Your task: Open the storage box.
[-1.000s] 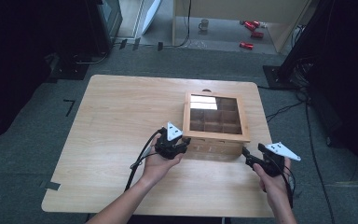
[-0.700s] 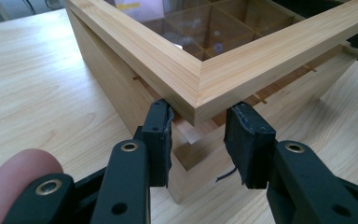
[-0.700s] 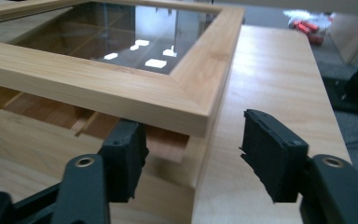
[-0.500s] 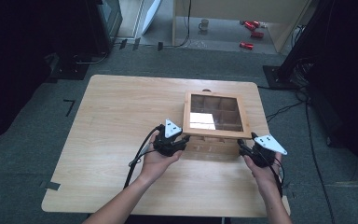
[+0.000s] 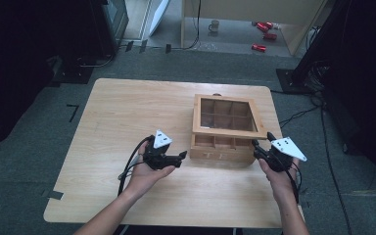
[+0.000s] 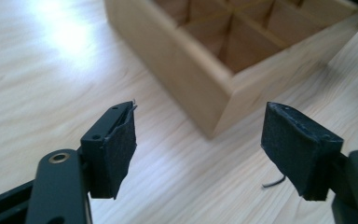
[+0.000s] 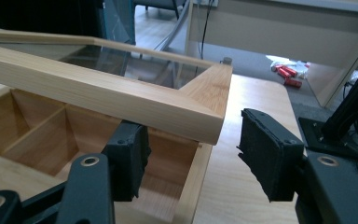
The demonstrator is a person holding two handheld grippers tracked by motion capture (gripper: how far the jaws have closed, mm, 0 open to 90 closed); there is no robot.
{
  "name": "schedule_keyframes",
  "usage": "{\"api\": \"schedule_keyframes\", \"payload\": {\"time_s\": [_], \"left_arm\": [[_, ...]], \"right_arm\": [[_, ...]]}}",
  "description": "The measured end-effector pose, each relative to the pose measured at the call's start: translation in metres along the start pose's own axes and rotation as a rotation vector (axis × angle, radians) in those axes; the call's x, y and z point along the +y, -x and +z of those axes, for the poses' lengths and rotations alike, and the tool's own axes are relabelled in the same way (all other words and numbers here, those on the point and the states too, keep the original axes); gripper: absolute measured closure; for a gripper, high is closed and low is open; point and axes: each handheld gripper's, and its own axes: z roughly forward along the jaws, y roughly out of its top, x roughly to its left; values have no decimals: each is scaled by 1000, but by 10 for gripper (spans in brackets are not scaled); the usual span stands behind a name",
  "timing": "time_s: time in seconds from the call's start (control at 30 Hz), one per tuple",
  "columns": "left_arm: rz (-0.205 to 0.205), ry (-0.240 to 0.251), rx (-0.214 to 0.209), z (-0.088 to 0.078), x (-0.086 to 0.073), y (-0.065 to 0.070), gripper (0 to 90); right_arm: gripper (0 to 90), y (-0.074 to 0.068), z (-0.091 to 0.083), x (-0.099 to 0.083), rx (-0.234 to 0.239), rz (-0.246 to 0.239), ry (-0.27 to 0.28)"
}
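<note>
Wood table [image 5: 127, 122], box [image 5: 223, 147] right of centre, glass lid [image 5: 227, 115] propped ajar by right gripper [image 5: 263, 149], jaws apart straddling its corner; left gripper [image 5: 182, 156] gaping, probably waiting to steady box

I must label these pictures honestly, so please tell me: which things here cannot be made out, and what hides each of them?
- Wooden box, high view: the lifted glass lid covers the rear compartments, so their contents stay unknown.
- Right claw, right gripper view: whether a pad touches the lid's underside is unclear.
- Box's far side, left gripper view: cut off by the top edge.
- Red items on the floor, high view: too small to identify.
</note>
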Motion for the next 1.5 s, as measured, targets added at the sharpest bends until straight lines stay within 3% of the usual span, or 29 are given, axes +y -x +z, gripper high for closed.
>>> {"api": "schedule_keyframes", "payload": {"time_s": [0.27, 0.37, 0.67, 0.8, 1.0, 1.13, 1.4, 1.5], "left_arm": [[-6, -35, 96, -17, -40, -35, 242], [-39, -44, 124, -23, -55, -47, 225], [-107, -117, 151, -30, -93, -69, 158], [-108, -113, 149, -30, -95, -68, 149], [-22, -133, 194, -26, -97, -57, 139], [-24, -122, 200, -26, -99, -57, 135], [-26, -121, 200, -26, -99, -56, 136], [-27, -122, 199, -26, -99, -56, 135]], "right_arm": [[408, 6, 2, 19, 7, -34, 31], [406, 7, 4, 27, 7, -39, 41], [407, 8, 13, 47, -8, -54, 65], [410, 10, 17, 58, -8, -32, 86], [412, 16, 28, 77, 5, -10, 113], [412, 21, 38, 91, 15, -15, 120], [416, 34, 59, 107, 81, -8, 136], [454, 40, 66, 112, 95, -18, 136]]}}
